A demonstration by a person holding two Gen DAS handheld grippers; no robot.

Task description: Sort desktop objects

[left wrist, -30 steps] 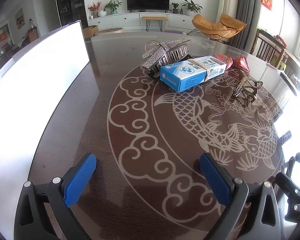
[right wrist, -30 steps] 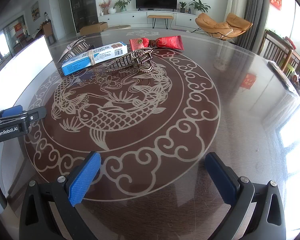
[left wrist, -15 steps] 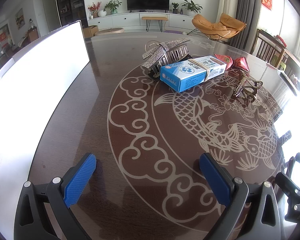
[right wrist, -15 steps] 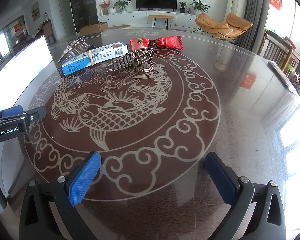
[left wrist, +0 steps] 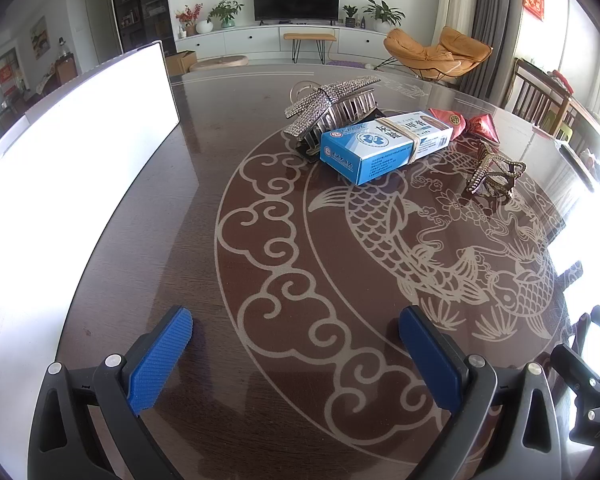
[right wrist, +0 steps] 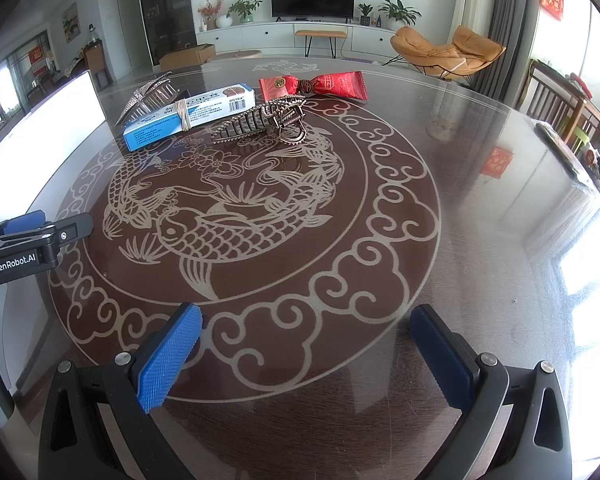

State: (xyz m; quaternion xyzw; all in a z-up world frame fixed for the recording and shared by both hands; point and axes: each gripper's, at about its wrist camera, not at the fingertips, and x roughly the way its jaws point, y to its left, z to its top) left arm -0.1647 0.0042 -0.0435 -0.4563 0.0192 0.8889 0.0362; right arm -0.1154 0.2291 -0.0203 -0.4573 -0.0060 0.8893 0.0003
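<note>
Together at the far side of the glossy dark round desk [right wrist: 480, 248] lie four things: a blue-and-white cardboard box bound with a rubber band [left wrist: 384, 145], a silver rhinestone-covered hair claw [left wrist: 332, 112] touching it from behind, a bronze toothed metal hair claw [right wrist: 266, 120] just beside the box, and a red foil-wrapped sweet [right wrist: 314, 85] beyond. A white flat board [left wrist: 64, 168] rests on the desk's left edge. Nearer the viewer, the left hand-held gripper [left wrist: 296, 354] and the right hand-held gripper [right wrist: 306, 354] both hover with blue pads spread wide, holding nothing, well apart from the cluster.
</note>
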